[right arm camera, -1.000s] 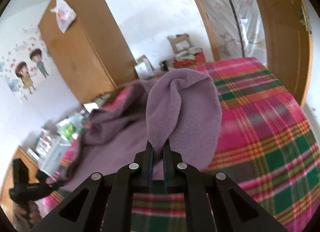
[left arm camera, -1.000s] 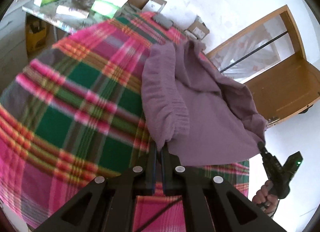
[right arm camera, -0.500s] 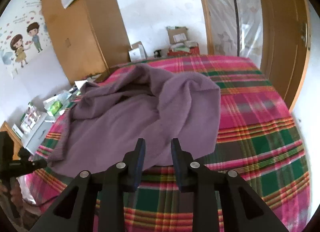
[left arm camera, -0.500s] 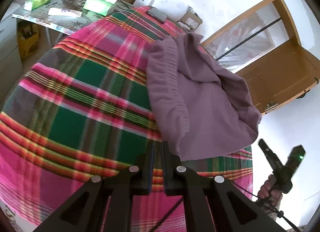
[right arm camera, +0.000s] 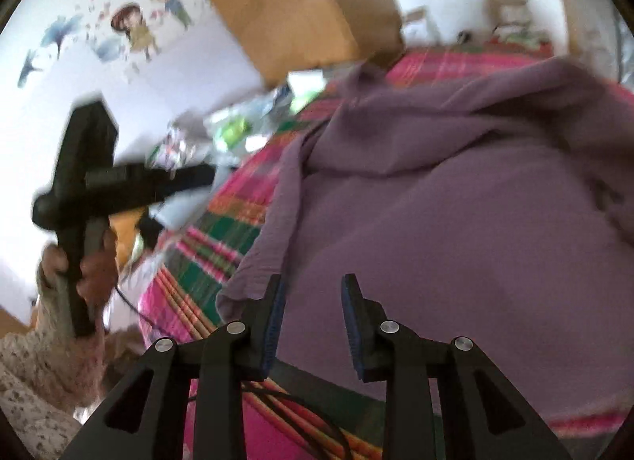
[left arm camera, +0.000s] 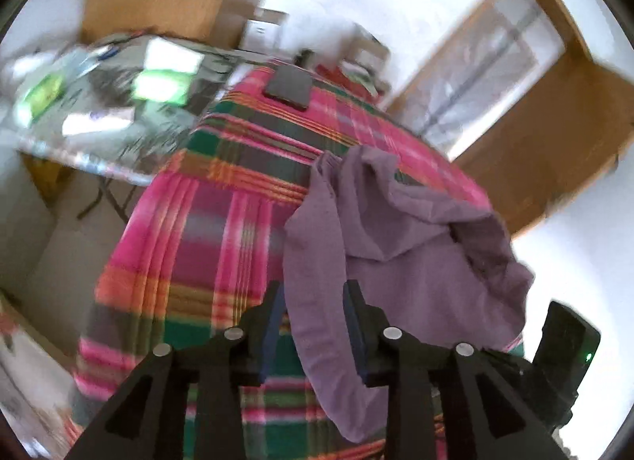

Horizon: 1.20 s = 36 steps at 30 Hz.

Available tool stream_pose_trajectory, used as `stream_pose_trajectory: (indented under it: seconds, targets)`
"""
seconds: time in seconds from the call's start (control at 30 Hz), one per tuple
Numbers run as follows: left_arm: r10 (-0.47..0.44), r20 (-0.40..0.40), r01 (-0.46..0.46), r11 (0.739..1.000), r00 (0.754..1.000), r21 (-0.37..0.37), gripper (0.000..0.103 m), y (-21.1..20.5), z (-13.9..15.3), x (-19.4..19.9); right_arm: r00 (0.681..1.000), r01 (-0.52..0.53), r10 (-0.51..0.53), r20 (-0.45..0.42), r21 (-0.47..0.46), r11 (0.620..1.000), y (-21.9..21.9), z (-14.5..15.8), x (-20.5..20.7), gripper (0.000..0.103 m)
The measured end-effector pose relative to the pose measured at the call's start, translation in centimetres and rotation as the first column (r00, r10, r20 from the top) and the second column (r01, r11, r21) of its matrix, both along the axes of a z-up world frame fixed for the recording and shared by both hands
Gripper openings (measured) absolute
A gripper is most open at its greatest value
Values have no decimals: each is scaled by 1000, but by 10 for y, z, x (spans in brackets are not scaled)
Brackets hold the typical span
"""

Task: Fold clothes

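Observation:
A purple garment [left arm camera: 400, 262] lies rumpled on a bed with a pink and green plaid cover [left arm camera: 206, 246]. My left gripper [left arm camera: 313, 325] is open, its jaws apart around a hanging strip of the garment's near edge without closing on it. My right gripper [right arm camera: 313, 321] is open just above the garment [right arm camera: 455, 222], near its lower left corner. The left gripper's body and the hand holding it [right arm camera: 79, 198] show at the left of the right wrist view. The right gripper's body [left arm camera: 562, 345] shows at the lower right of the left wrist view.
A cluttered side table [left arm camera: 103, 103] stands left of the bed. A dark flat object [left arm camera: 289, 87] lies at the bed's far end. A wooden wardrobe [right arm camera: 293, 8] and a wooden door [left arm camera: 554, 135] stand beyond. A black cable [right arm camera: 301, 412] runs under the right gripper.
Both grippers have let go of the purple garment and opened. The garment has dropped onto the bed. Both cameras have moved sharply and the views are blurred.

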<state>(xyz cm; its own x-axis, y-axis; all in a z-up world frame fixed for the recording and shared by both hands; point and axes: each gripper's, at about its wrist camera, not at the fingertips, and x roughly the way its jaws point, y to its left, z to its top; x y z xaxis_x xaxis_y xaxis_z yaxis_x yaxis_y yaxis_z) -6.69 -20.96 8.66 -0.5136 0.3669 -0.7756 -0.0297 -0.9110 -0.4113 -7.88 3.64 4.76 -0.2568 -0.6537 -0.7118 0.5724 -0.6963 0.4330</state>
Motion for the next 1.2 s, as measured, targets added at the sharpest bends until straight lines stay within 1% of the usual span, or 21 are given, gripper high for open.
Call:
stream_pose_trajectory:
  seconds: [0.07,0.1,0.17,0.2,0.27,0.3,0.37,0.4,0.47,0.5,0.6,0.67,0.7,0.73,0.8,0.87,0.9,0.97,1.03,1.17,1.2]
  targets:
    - [-41,30,42,998,999,-39,31,7,-3,-18,998,-57,57,30,18,998,-15,-5,-6,30]
    - [-34,41,36,998,999,-54,32,8,-5,-28,996,-84,82,42,24,996,-21,-7,-9,31]
    - [-53,49,57,996,997,-74,32,12,-9,-43,990,-128,127,66,19,992,-32,-11,-13,31]
    - [-78,72,85,992,994,-88,32,15,-14,-55,989,-128,127,72,10,992,-34,-11,-14,33]
    - [-46,115,59,991,992,-117,32,14,-20,-70,988,-128,127,92,3,992,-40,-15,-16,41]
    - [-22,108,33,995,994,-95,32,12,-19,-75,986,-129,129,104,2,992,-44,-18,-17,45]
    - [-75,81,80,995,994,-58,32,16,-15,-85,983,-138,136,120,5,990,-51,-22,-18,45]
    - [-99,80,104,993,992,-61,32,18,-14,-91,983,-142,140,118,9,990,-53,-23,-17,46]
    - [-67,94,76,993,993,-95,32,19,-14,-101,982,-149,146,119,16,989,-58,-25,-16,46]
    - [-68,97,78,991,993,-104,32,20,-15,-105,982,-148,145,124,17,989,-59,-26,-16,46]
    - [-111,135,129,983,985,-131,32,28,-24,-117,980,-149,148,132,0,989,-63,-28,-16,46]
    - [-104,149,123,985,983,-122,32,30,-28,-119,979,-155,155,135,-11,988,-66,-28,-16,46]
    - [-131,143,148,982,981,-114,32,33,-28,-119,978,-157,157,137,-13,988,-67,-28,-17,45]
    - [-159,138,176,977,978,-124,32,37,-29,-121,978,-160,161,136,-17,987,-68,-28,-16,45]
    - [-145,149,168,974,978,-155,32,41,-32,-125,977,-166,167,131,-18,986,-71,-27,-16,45]
    - [-150,156,173,974,976,-148,32,42,-35,-130,977,-167,168,130,-20,986,-74,-27,-16,40]
    - [-142,164,167,975,976,-148,32,42,-37,-133,977,-168,169,131,-23,986,-75,-27,-17,36]
    - [-121,182,149,977,976,-152,32,41,-41,-140,977,-169,170,125,-20,985,-77,-27,-15,34]
    - [-107,202,141,976,974,-167,32,40,-45,-144,979,-171,172,112,-15,985,-79,-26,-13,25]
    - [-103,212,144,972,972,-188,31,40,-49,-145,981,-185,184,53,5,983,-81,-18,-6,23]
    - [-104,216,147,970,971,-192,28,40,-50,-146,981,-188,188,40,9,982,-83,-15,-6,21]
